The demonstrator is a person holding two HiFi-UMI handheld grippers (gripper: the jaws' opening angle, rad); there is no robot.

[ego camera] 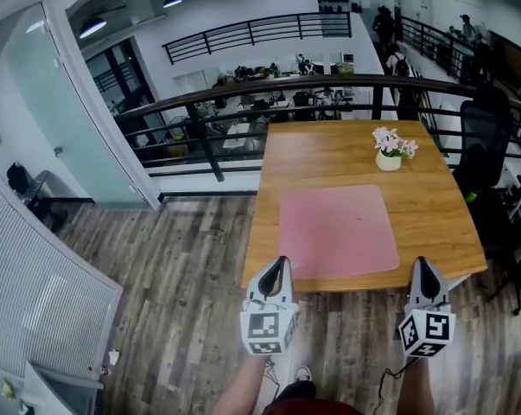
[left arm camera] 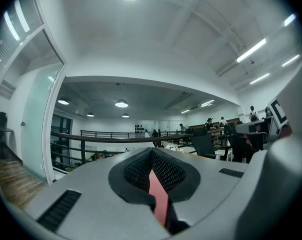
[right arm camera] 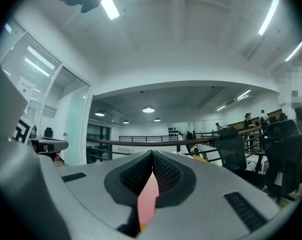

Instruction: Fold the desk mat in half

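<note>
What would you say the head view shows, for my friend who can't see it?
A pink desk mat lies flat and unfolded on a wooden table, seen from above. The left gripper and right gripper, both shut, point at the table's near edge. A small pot of pink flowers stands beyond the mat.

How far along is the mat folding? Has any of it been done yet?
Done: nothing folded. The pink rectangular desk mat lies flat and fully open on the wooden table.
In hand: the left claw and right claw, both shut, sit at the table's near edge by the mat's near corners, apparently not holding it.
Left: open, grip that near edge and carry it over to the far edge.
</note>
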